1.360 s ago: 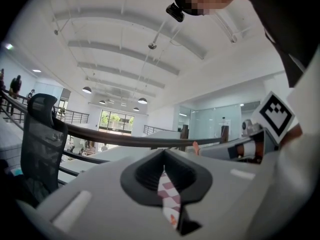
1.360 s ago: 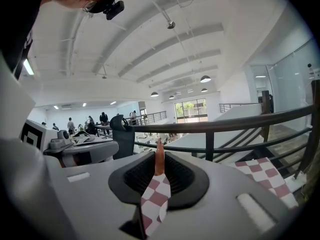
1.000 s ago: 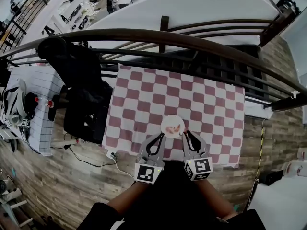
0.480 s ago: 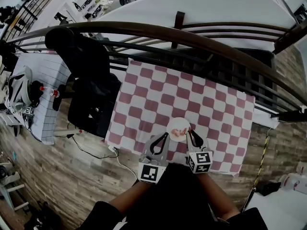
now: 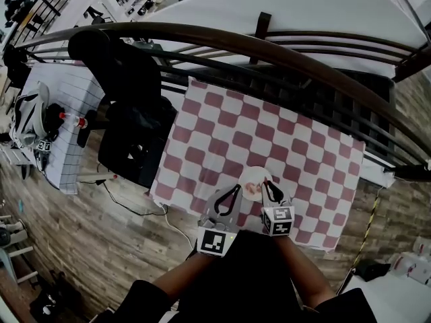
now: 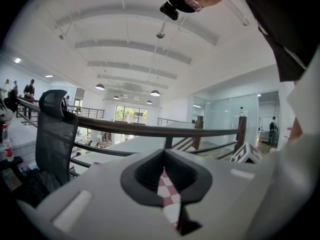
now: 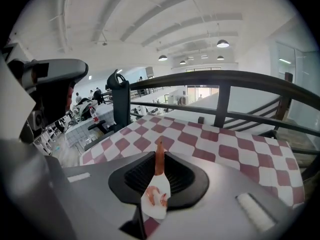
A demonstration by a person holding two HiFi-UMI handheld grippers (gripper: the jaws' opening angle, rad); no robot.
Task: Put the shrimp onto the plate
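right gripper [image 5: 266, 184] covering plate [image 5: 250, 173] edge, shrimp [image 7: 159, 156] part-hidden

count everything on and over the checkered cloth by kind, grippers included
grippers: 2, left gripper and right gripper
plate: 1
shrimp: 3, one in the right gripper, two seemingly on the plate
checkered cloth: 1
total: 7

One orange shrimp [image 7: 159, 158] stands upright, pinched at the right gripper [image 7: 159, 153] tips. White round plate [image 7: 156, 211] flat, directly beneath those jaws, with pink shrimp [image 7: 156, 196] lying on it.
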